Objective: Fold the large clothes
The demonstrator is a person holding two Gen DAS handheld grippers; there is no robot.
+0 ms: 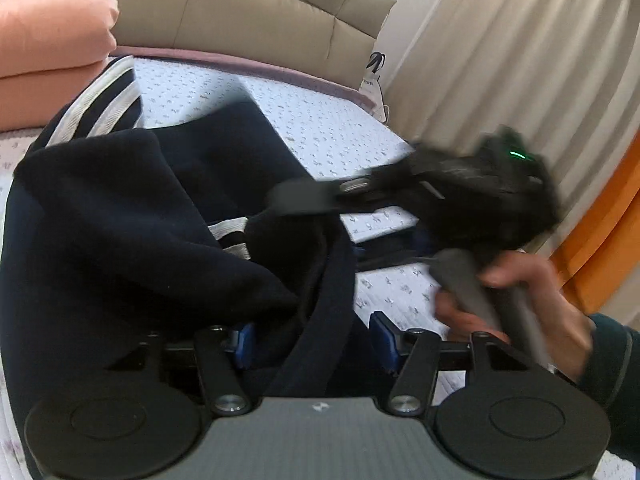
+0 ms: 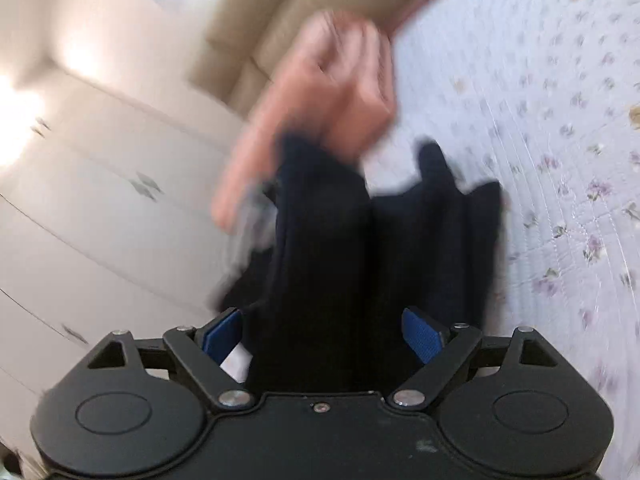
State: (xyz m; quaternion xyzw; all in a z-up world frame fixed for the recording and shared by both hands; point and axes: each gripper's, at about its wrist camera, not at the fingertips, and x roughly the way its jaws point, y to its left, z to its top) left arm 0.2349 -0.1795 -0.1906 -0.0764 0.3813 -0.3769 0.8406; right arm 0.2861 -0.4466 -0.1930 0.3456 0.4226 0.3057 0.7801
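Right gripper point(image 1: 304, 200) smeared by motion blur in the left wrist view — its jaws unreadable, dark garment point(image 2: 320, 280) hiding the gap between the blue pads point(image 2: 424, 340), peach bedding point(image 2: 320, 100) blurred, person's sleeve point(image 1: 616, 364) cut off at the edge.

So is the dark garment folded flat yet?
No. The dark garment lies bunched in loose overlapping heaps on the bed, its white stripes partly buried.

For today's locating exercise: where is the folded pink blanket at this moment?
In the left wrist view the pink blanket sits top left on the bed, against the beige headboard, beyond the dark garment.
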